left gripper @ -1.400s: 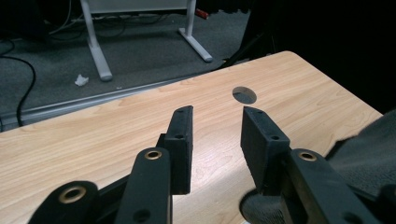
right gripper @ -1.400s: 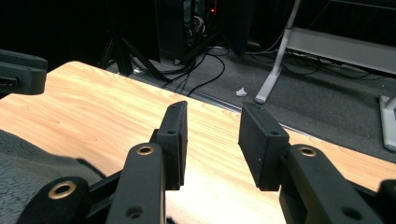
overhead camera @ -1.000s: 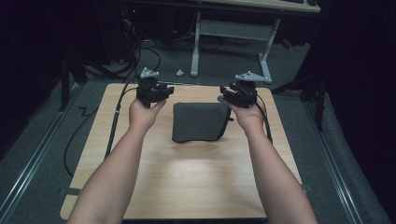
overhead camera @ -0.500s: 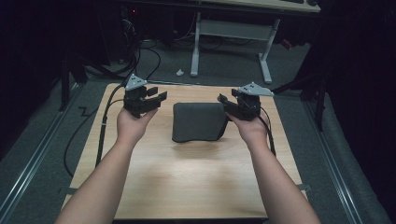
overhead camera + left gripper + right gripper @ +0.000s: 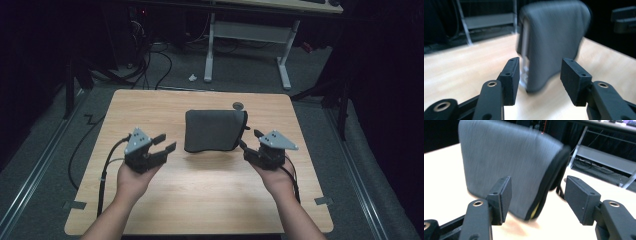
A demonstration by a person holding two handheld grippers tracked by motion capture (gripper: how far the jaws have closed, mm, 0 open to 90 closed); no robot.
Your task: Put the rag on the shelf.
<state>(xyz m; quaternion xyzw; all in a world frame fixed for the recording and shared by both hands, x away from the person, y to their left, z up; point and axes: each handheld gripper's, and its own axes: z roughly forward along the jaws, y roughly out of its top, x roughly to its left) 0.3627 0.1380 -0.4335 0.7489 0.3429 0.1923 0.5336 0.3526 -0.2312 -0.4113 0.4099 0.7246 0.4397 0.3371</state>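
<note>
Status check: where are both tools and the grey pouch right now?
Left tool open, right tool open, neither touching. Grey pouch flat on table between them. Small round object beyond pouch; nothing blocking.

On the pale wooden bench (image 5: 461, 67), a blurred dark grey fabric pouch (image 5: 554, 40) with a light edge down its left side lies just beyond the left gripper (image 5: 540, 81), whose two black jaws stand apart, framing the pouch's near corner without touching it.
</note>
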